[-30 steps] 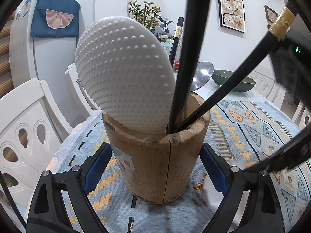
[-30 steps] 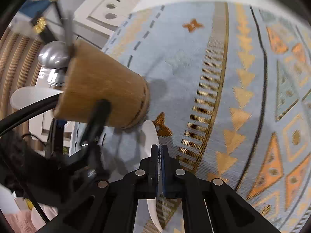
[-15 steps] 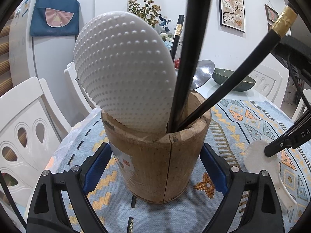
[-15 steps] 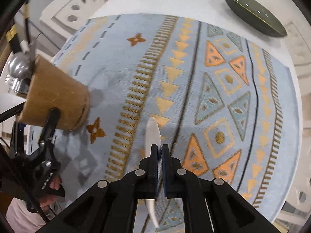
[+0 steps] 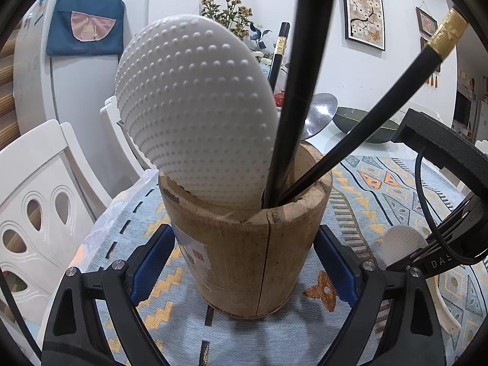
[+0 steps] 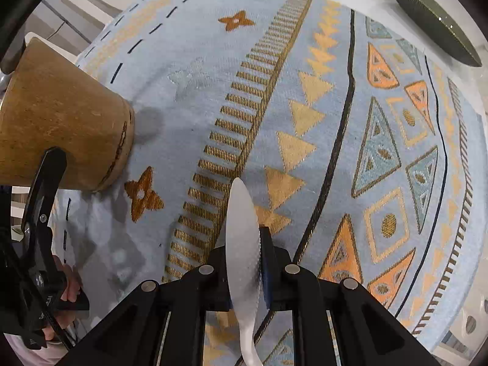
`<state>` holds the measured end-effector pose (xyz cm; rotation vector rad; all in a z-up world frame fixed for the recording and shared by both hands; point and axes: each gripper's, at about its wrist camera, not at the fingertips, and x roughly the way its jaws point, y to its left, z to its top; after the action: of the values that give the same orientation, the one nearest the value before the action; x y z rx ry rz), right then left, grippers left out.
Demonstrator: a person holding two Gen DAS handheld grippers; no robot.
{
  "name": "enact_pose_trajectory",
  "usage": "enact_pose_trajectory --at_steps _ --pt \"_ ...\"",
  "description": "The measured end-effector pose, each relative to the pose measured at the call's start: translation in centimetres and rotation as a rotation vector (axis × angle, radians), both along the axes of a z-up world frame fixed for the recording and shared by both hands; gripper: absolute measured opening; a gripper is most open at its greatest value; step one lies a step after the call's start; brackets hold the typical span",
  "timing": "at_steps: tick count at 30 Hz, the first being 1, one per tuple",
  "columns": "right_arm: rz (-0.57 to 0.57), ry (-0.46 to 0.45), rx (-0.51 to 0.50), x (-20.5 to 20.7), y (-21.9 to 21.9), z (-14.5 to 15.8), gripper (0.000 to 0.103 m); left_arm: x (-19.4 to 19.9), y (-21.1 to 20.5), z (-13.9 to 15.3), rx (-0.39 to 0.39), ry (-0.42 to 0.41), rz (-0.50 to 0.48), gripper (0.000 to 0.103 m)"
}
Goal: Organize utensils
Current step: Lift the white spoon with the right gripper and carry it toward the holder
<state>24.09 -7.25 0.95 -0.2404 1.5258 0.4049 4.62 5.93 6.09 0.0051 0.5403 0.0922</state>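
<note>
A wooden utensil holder [image 5: 231, 253] stands on the patterned cloth, and my left gripper [image 5: 245, 256] is shut on it, one blue pad against each side. It holds a large white dimpled paddle [image 5: 195, 116], black chopsticks [image 5: 302, 91] and a metal spoon [image 5: 320, 113]. The holder [image 6: 61, 122] also shows at the left of the right wrist view. My right gripper [image 6: 245, 244] points down at the cloth and its jaws are opening. A small white paddle [image 6: 242, 238] still sits between them, its tip at the cloth. The same paddle [image 5: 402, 241] and right gripper [image 5: 427, 262] show beside the holder.
A blue cloth [image 6: 305, 91] with orange triangles covers the round table. A dark green bowl [image 6: 433, 21] sits at its far edge, also seen as the bowl [image 5: 360, 122] behind the holder. White chairs [image 5: 36, 198] stand close on the left. A hand [image 6: 68, 292] holds the left gripper.
The right gripper swung away from the holder and down over the cloth with the small paddle. Its jaws have parted slightly and the paddle has turned. The left gripper and holder kept still.
</note>
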Motion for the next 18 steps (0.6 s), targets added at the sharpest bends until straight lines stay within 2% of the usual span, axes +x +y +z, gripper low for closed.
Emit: enact_pose_trajectory --at_steps 5,18 --pt "-0.028 0.019 0.045 0.7 -0.6 -0.2 0.013 0.0 0.0 -0.1 0.002 -0.001 0.001 0.092" --pt "-0.028 0.031 0.077 1.3 -2.4 0.1 0.014 0.0 0.0 -0.1 0.005 -0.003 0.001 0.092"
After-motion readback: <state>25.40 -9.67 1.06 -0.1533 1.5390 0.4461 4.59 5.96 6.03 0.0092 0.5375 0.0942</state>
